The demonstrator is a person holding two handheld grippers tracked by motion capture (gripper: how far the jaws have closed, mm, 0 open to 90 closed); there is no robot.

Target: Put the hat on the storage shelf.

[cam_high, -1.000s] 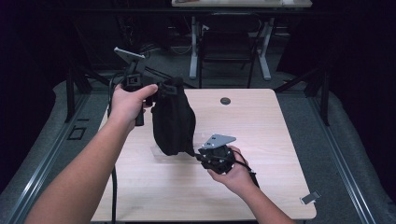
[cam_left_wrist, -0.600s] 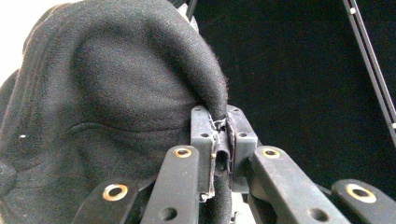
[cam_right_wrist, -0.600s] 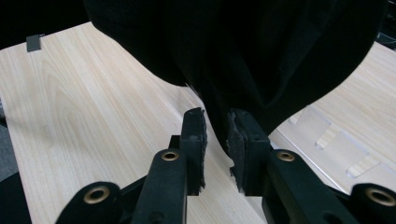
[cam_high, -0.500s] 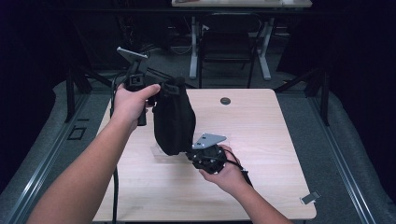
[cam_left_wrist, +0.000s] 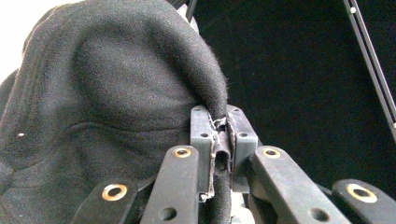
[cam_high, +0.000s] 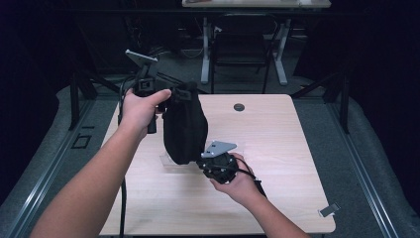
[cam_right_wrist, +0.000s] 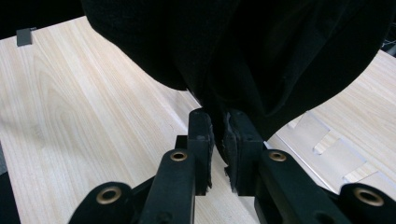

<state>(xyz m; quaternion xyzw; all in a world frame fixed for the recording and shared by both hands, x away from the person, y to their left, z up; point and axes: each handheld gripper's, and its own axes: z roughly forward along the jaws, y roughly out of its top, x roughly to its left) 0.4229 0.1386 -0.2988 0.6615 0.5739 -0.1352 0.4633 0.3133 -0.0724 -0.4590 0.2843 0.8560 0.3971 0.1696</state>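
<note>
Pinching one black pouch (cam_high: 184, 128), left gripper (cam_left_wrist: 219, 135) and right gripper (cam_right_wrist: 218, 135) both clamp fabric.

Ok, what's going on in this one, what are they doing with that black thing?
A person holds a black fabric bag between two handheld grippers above a wooden table. The left gripper is shut on a fold at the bag's top and lifts it, so it hangs. The right gripper is pinching cloth at the bag's lower edge. A clear flat piece lies on the table beneath the bag.
</note>
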